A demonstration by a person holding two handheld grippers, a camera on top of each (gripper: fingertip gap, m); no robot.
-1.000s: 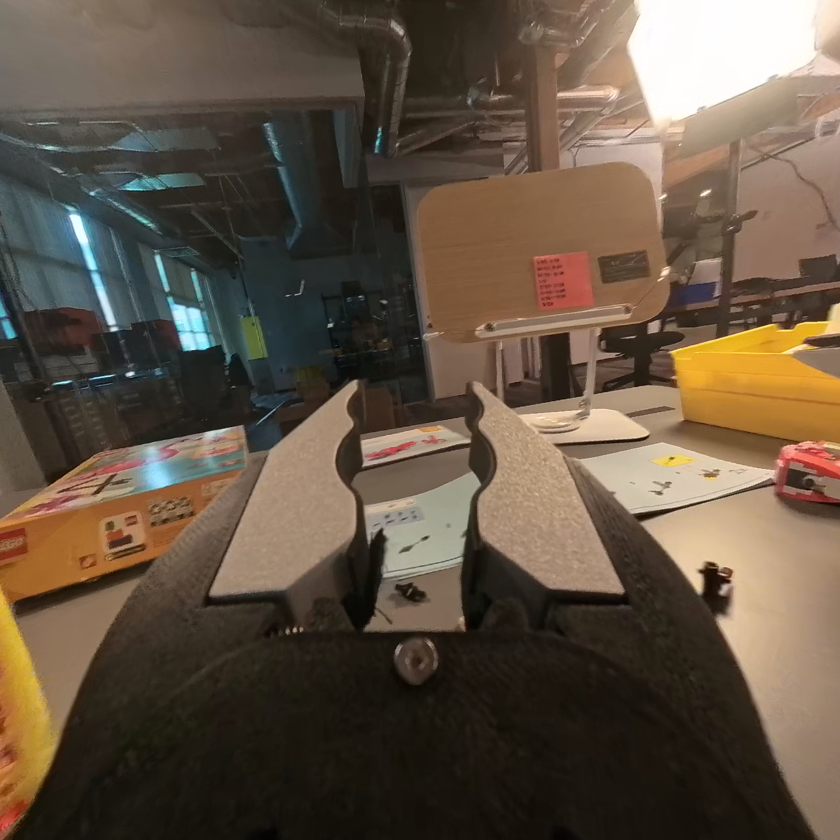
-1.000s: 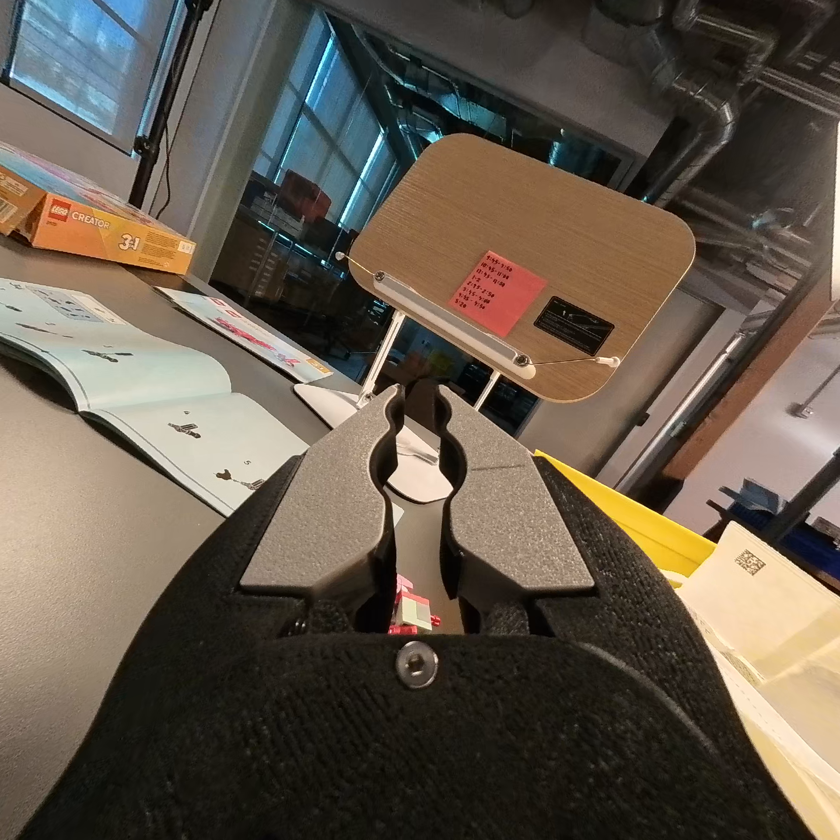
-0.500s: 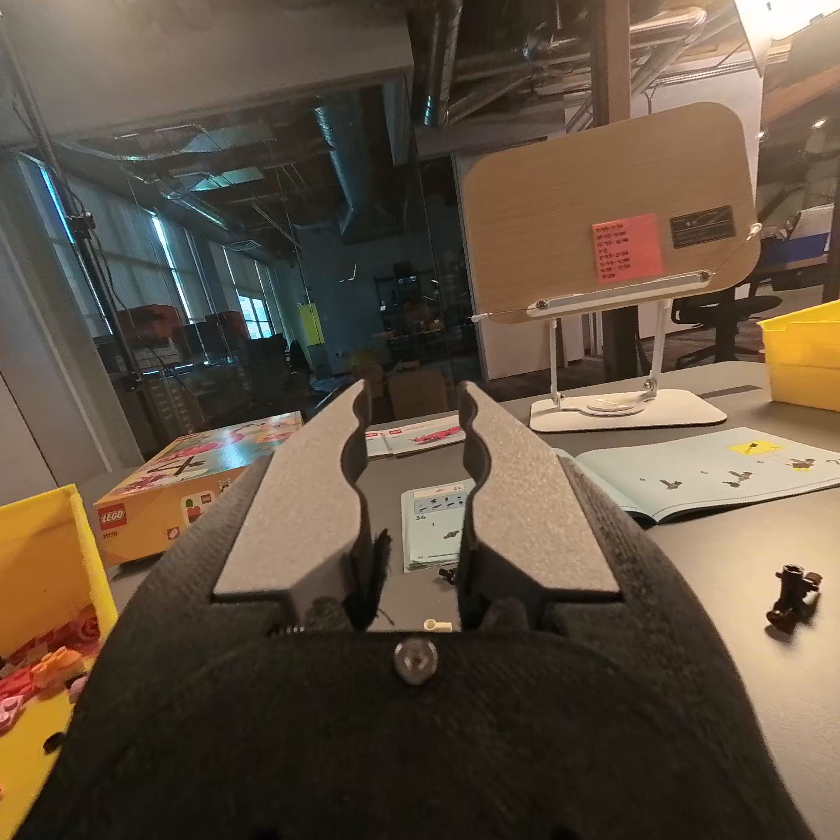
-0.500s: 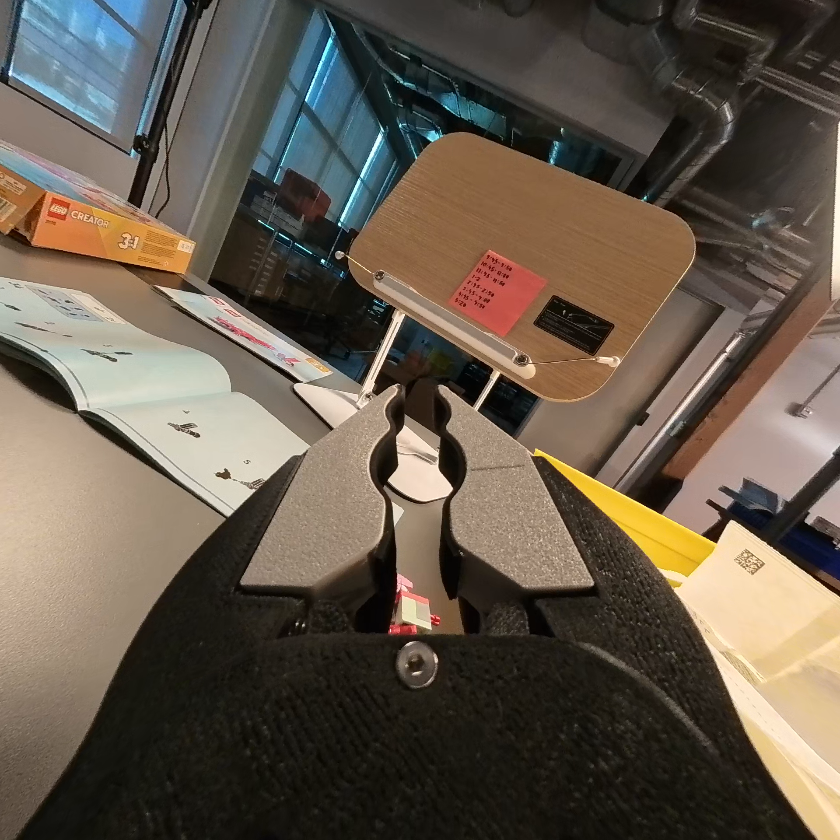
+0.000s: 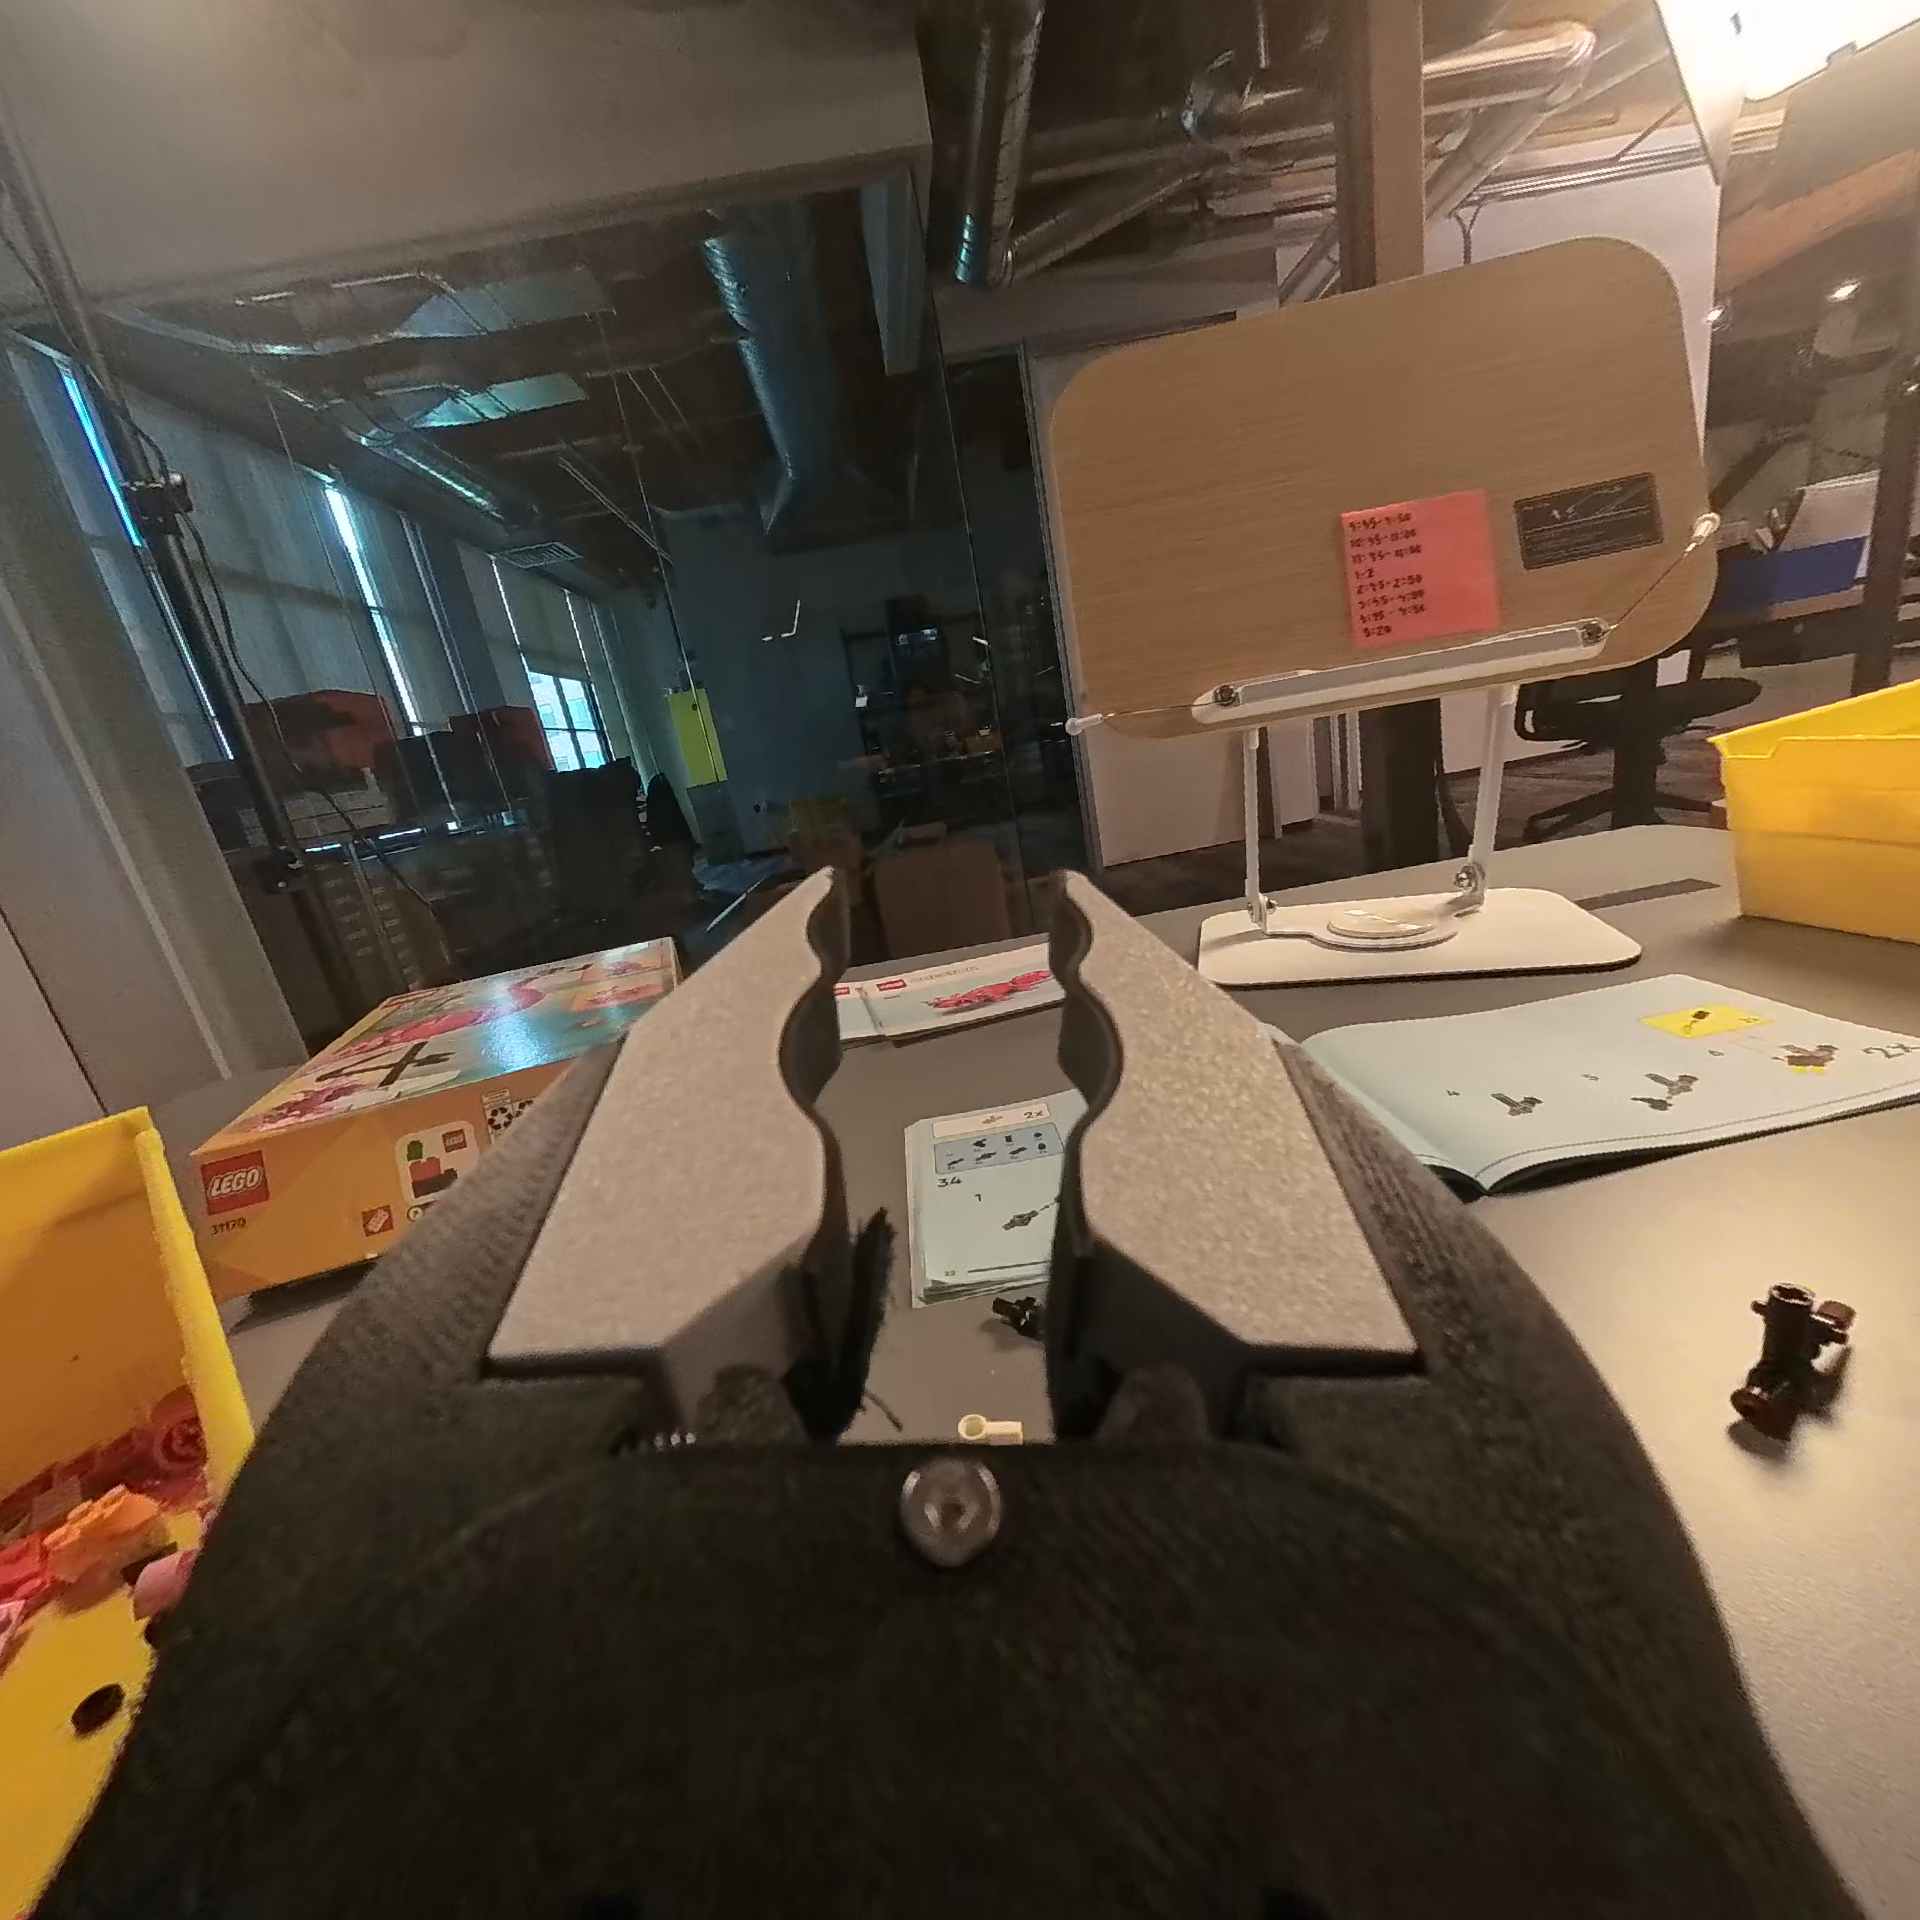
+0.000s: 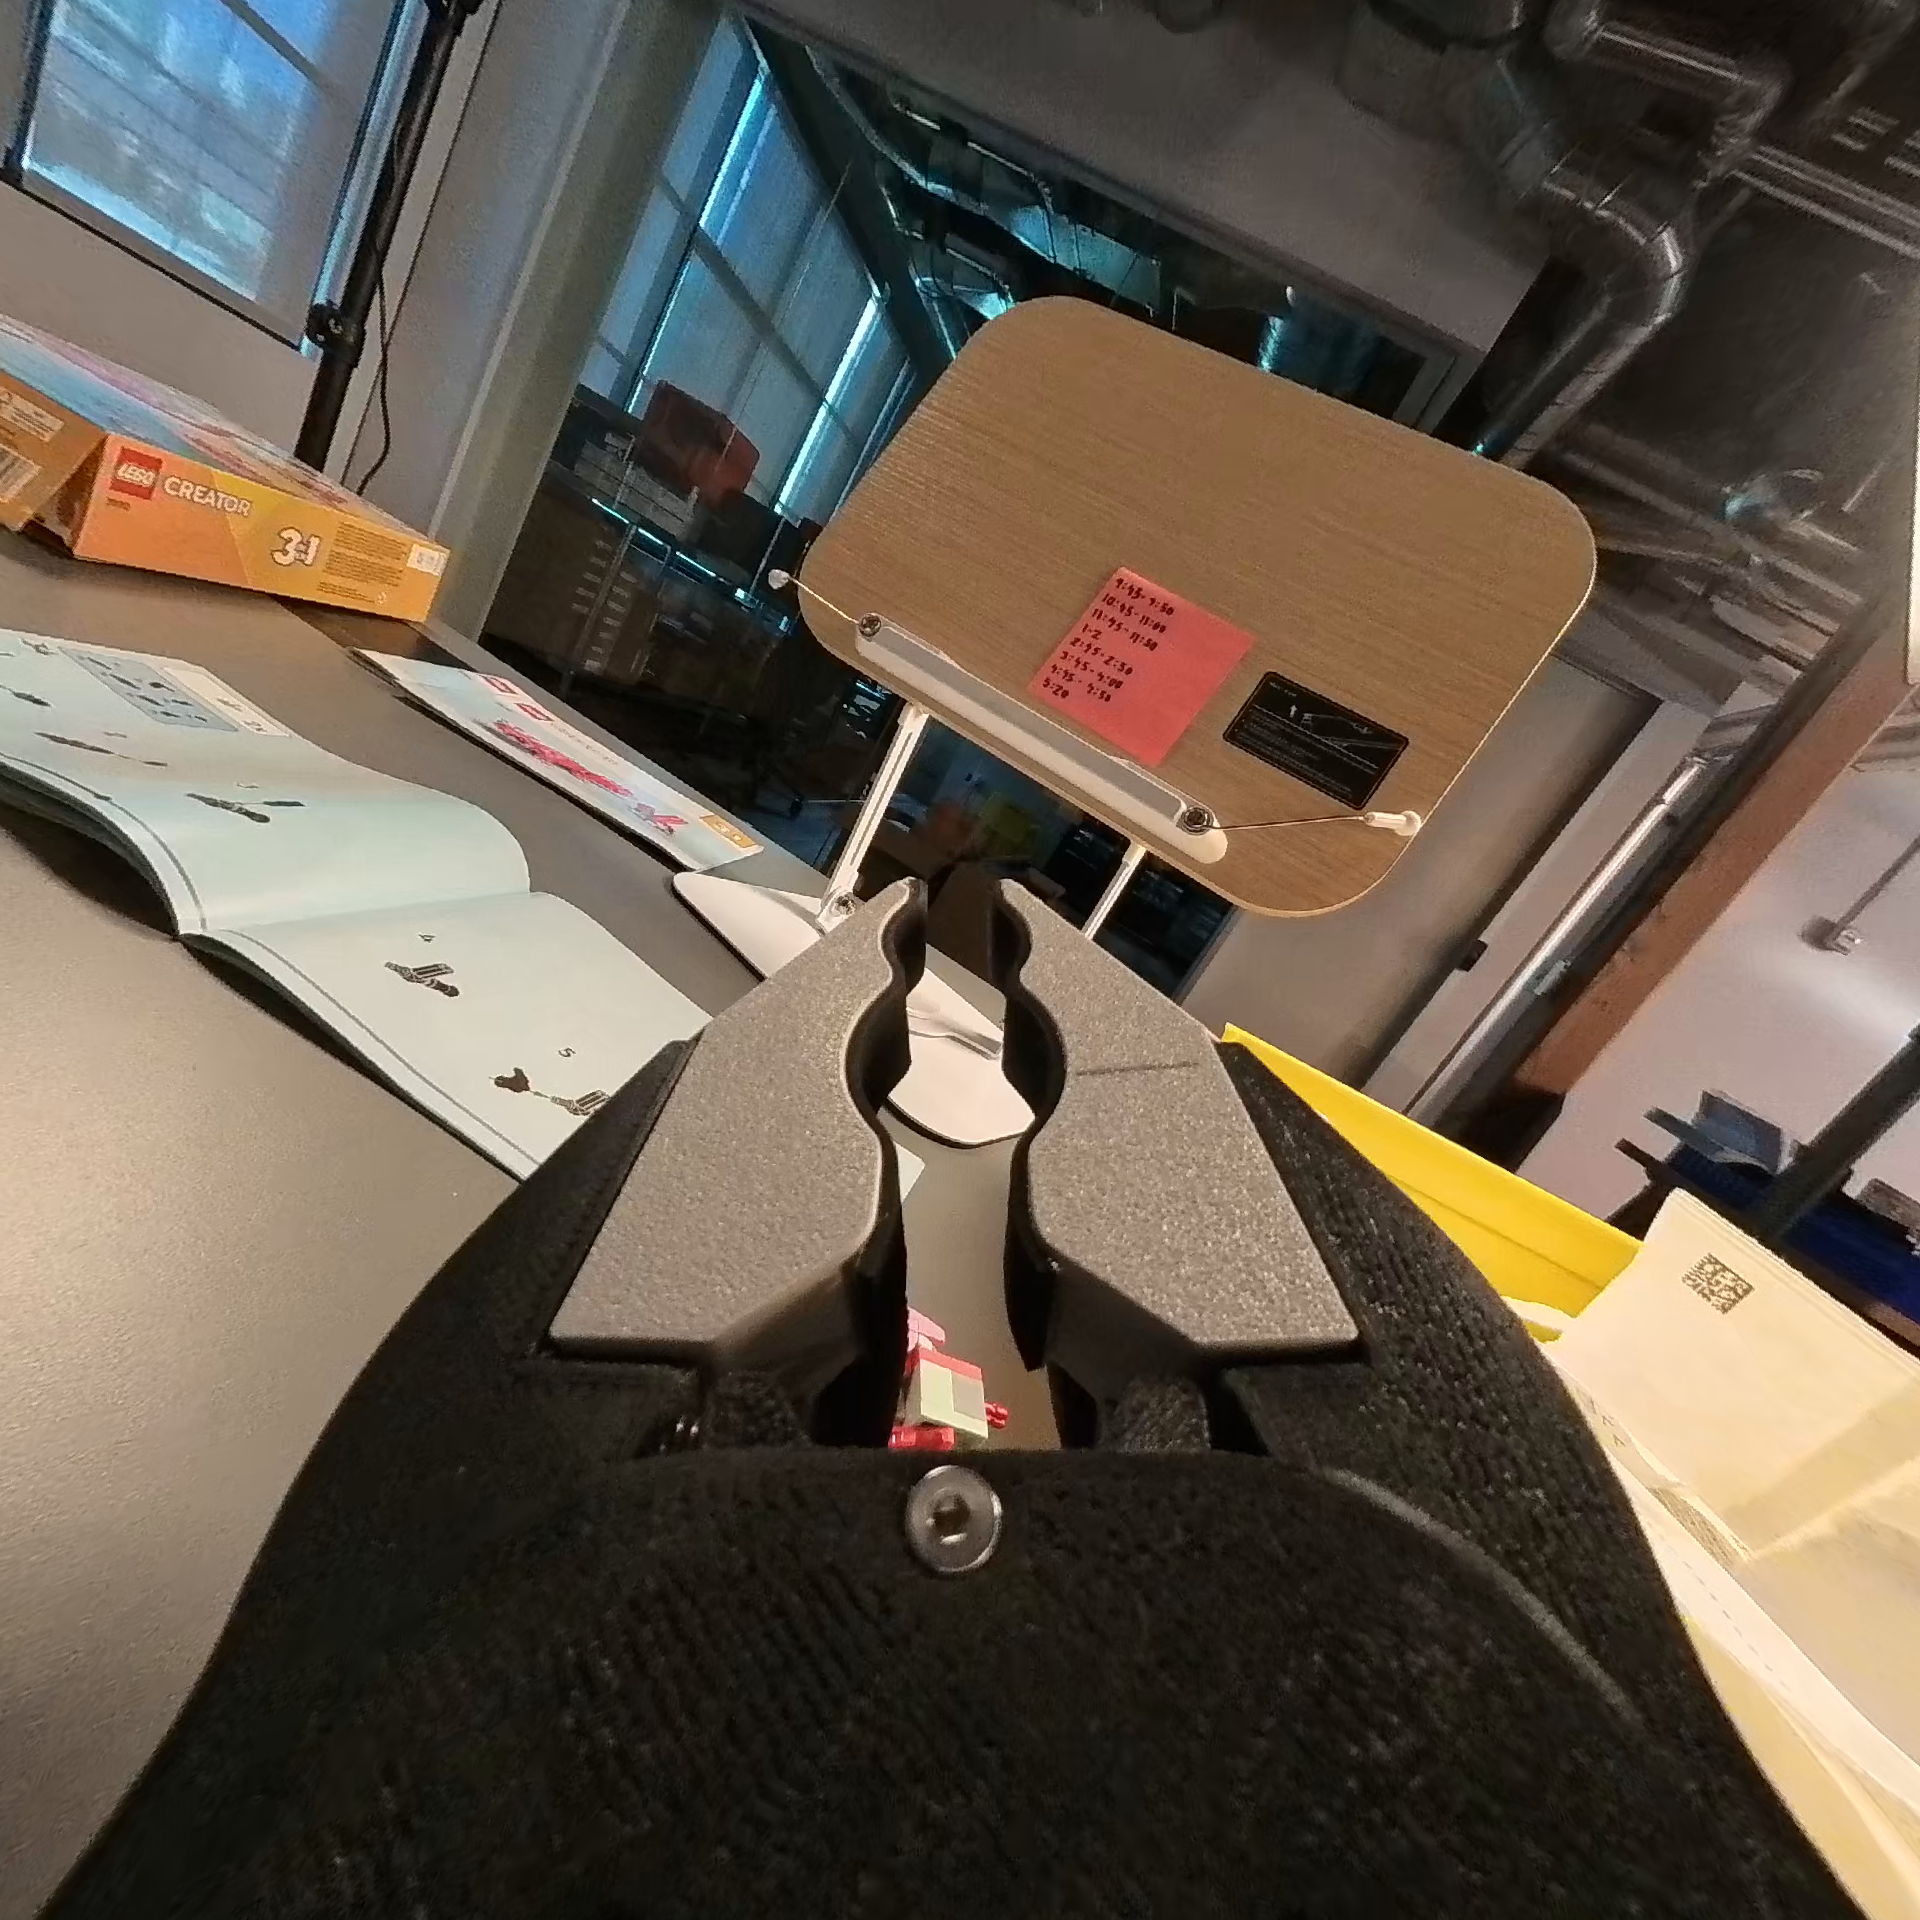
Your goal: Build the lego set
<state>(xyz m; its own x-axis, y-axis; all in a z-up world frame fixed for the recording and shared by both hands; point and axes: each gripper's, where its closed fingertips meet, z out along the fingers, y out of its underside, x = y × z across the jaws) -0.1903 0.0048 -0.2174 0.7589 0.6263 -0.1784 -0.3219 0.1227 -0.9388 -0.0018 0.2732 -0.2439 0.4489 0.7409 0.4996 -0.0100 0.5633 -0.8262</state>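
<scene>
My left gripper is open and empty, held above the dark table. Below its fingers lie a small cream piece, a small black piece and a small leaflet. A black brick part lies to the right. My right gripper has only a narrow gap at its tips. A pink and red brick model sits low between its fingers near their base, against the left finger.
A yellow bin of red and pink bricks stands at the left, another yellow bin at the right. A toy box, an open booklet, a closed booklet and a wooden book stand lie ahead. White paper lies right of my right gripper. One gripper's finger ends stand about 35 cm off the other's.
My left gripper has swung to the left: the left bin came into view and the pink model left it. Its jaws narrowed a little. My right gripper has not moved.
</scene>
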